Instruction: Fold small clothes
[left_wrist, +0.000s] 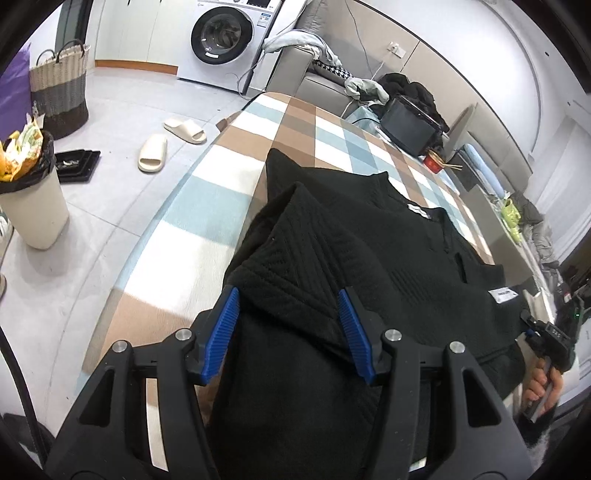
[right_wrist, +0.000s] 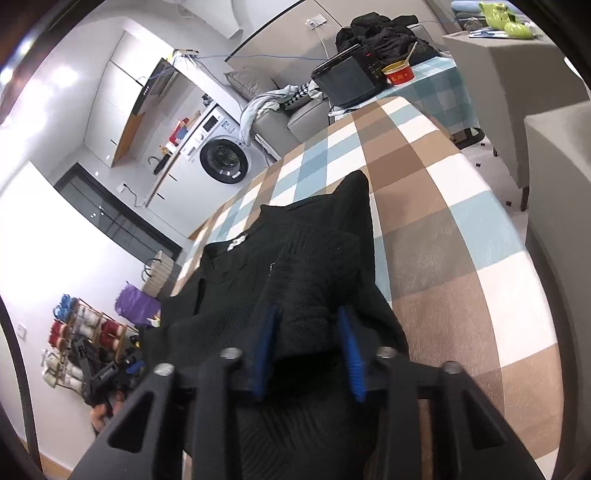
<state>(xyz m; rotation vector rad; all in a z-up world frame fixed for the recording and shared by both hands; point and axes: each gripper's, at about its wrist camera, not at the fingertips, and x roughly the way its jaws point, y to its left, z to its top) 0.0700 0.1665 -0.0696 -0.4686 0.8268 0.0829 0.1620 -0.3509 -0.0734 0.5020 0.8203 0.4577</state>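
A black ribbed knit sweater (left_wrist: 391, 236) lies on the checked brown, blue and white table cover (left_wrist: 207, 206), with a white neck label showing. My left gripper (left_wrist: 290, 306) is open, its blue pads on either side of a raised fold of the sweater. In the right wrist view the same sweater (right_wrist: 295, 258) lies bunched on the checked cover (right_wrist: 443, 221). My right gripper (right_wrist: 308, 325) is open, with a hump of the sweater between its blue pads. The right gripper and the hand holding it also show at the right edge of the left wrist view (left_wrist: 550, 343).
A black case (right_wrist: 351, 81) and a red bowl (right_wrist: 399, 74) stand at the table's far end. A grey sofa (left_wrist: 321, 74), a washing machine (left_wrist: 221, 37), slippers (left_wrist: 166, 144), a full bin (left_wrist: 33, 199) and a woven basket (left_wrist: 59, 85) stand around the floor.
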